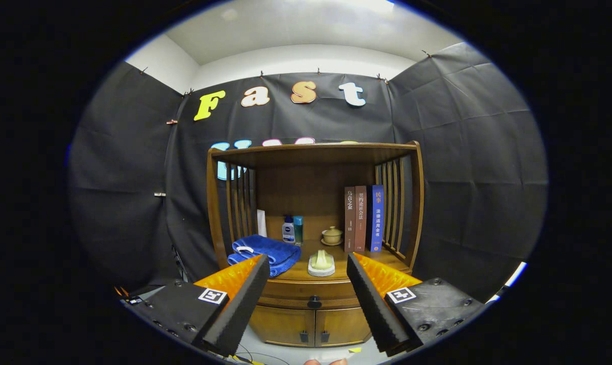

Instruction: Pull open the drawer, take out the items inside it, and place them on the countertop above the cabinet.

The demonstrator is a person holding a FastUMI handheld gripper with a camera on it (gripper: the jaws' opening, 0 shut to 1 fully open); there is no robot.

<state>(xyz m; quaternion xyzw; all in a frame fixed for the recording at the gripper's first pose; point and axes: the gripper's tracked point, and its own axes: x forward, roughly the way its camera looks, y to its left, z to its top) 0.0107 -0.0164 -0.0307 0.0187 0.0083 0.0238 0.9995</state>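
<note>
A wooden cabinet stands ahead against the booth wall. Its drawer is closed, with a dark round knob on its front, just beyond and between my fingers. My gripper is open, held well back from the cabinet, and nothing is between the fingers. The countertop above the drawer holds a folded blue towel at the left and a pale dish with a light object in the middle. The inside of the drawer is hidden.
At the back of the countertop stand two small bottles, a lidded cup on a saucer and three upright books. Two small doors sit below the drawer. Slatted side walls and a top shelf enclose the countertop.
</note>
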